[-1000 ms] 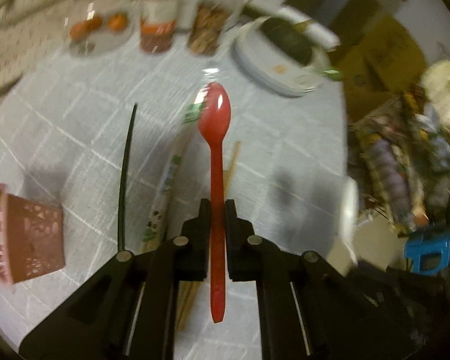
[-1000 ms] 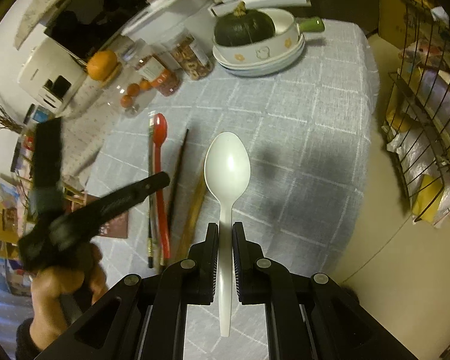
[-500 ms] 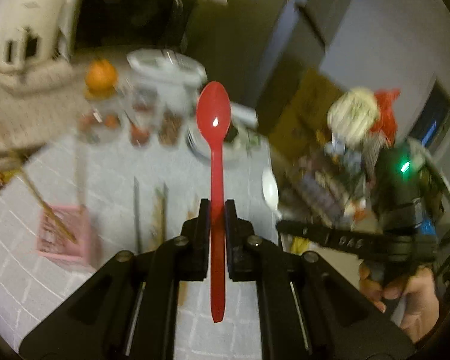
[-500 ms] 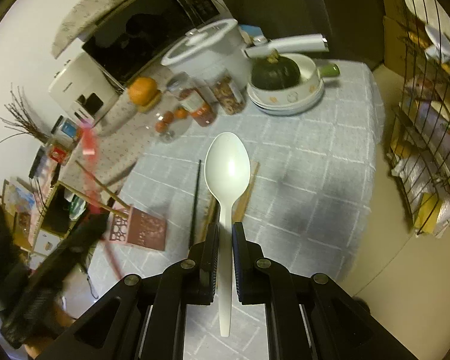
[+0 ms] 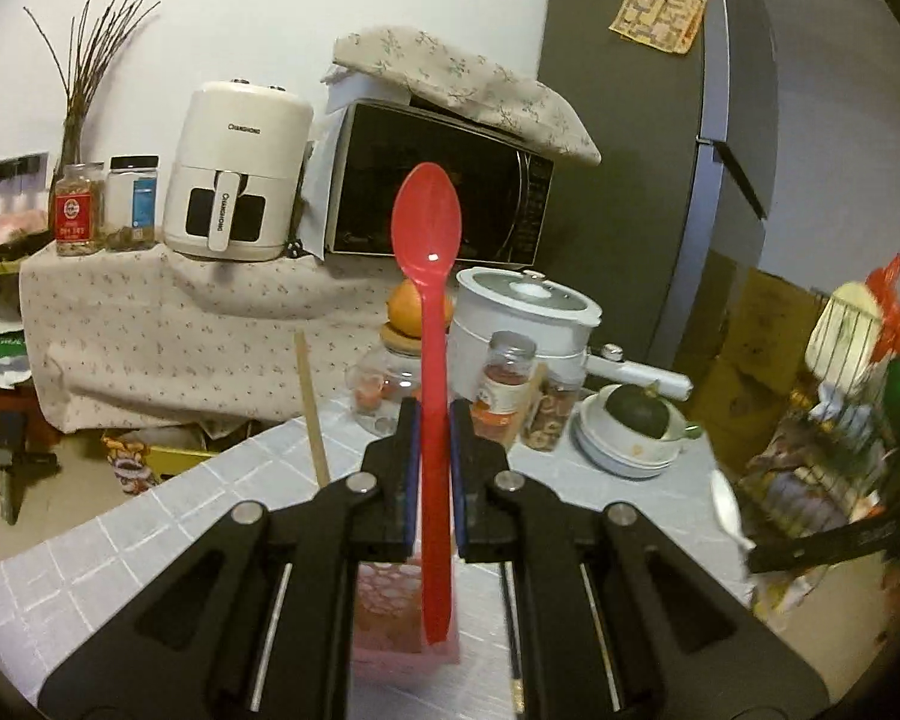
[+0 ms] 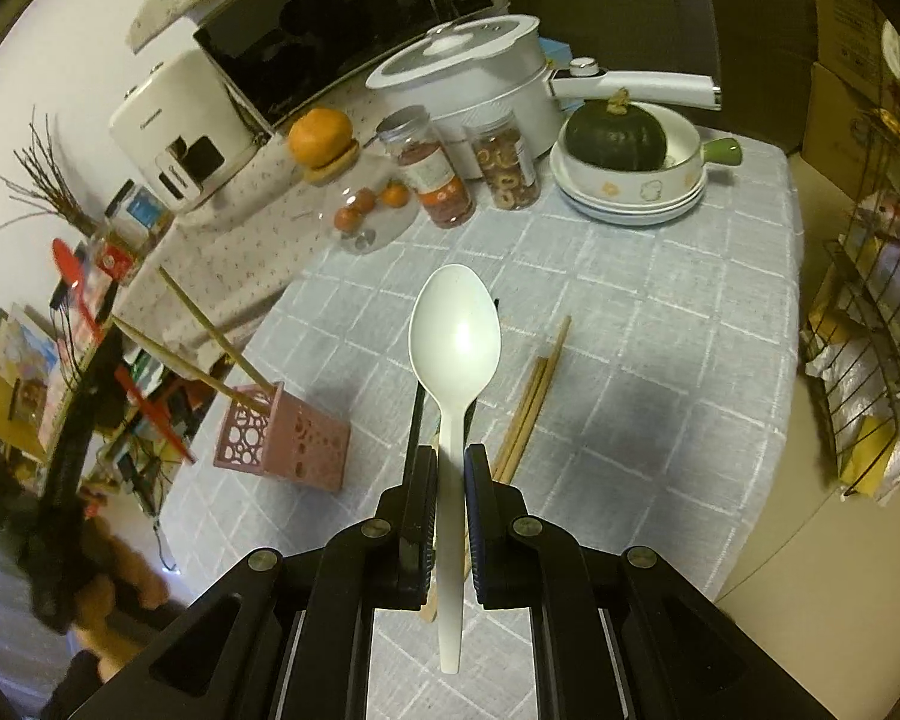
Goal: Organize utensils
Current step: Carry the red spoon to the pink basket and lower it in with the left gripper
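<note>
My left gripper (image 5: 432, 420) is shut on a red plastic spoon (image 5: 429, 276), held upright with its handle tip just above the pink perforated holder (image 5: 390, 612). A wooden chopstick (image 5: 312, 408) stands in that holder. My right gripper (image 6: 450, 468) is shut on a white plastic spoon (image 6: 455, 348) above the grey checked tablecloth (image 6: 660, 330). In the right wrist view the pink holder (image 6: 282, 444) stands at the left with two chopsticks (image 6: 210, 330) leaning out. Wooden chopsticks (image 6: 534, 396) and a black chopstick (image 6: 414, 414) lie on the cloth under the white spoon.
At the table's back stand a white pot (image 6: 468, 84), jars (image 6: 432, 174), an orange (image 6: 321, 132) and stacked bowls with a dark squash (image 6: 618, 132). A wire rack (image 6: 870, 300) is to the right of the table. The microwave (image 5: 438, 180) and air fryer (image 5: 234, 174) stand behind.
My left gripper has tilted up and moved left, bringing the red spoon upright over the pink holder. My right gripper has pulled back and up with the white spoon.
</note>
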Motion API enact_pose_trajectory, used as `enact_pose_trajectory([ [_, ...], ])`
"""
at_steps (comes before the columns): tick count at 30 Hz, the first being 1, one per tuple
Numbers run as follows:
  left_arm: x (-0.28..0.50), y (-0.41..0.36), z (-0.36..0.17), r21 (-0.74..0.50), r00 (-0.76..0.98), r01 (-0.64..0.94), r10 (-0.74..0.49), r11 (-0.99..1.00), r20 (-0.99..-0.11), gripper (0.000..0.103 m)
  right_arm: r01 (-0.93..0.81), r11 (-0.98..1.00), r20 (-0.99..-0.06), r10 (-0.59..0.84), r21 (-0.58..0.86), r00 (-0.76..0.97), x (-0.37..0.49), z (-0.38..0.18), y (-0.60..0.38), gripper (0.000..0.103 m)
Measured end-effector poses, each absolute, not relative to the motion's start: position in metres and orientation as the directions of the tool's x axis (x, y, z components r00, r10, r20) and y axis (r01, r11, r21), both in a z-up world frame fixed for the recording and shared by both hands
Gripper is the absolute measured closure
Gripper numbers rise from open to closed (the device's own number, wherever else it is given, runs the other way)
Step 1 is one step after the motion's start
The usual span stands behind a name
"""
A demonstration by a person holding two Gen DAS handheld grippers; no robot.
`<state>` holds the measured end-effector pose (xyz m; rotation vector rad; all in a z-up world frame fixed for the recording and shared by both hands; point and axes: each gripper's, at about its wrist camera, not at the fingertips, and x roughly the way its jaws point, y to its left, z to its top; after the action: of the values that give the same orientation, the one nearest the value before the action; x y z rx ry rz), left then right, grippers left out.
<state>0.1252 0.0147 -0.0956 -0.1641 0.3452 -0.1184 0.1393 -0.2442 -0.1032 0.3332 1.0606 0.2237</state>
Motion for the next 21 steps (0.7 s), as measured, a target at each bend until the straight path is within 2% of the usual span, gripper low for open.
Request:
enact_pose_trajectory([
  [6, 0.129, 0.017, -0.119, -0.147, 0.954, 0.067, -0.106, 0.987, -0.281, 0.093, -0.03, 0.938, -0.832, 0.32, 0.345, 0.454, 0.143, -0.111, -0.238, 0.094],
  [21, 0.129, 0.03, -0.152, -0.137, 0.937, 0.062, -0.105, 0.989, -0.334, 0.093, -0.031, 0.943, -0.846, 0.31, 0.331, 0.434, 0.147, -0.12, -0.23, 0.094],
])
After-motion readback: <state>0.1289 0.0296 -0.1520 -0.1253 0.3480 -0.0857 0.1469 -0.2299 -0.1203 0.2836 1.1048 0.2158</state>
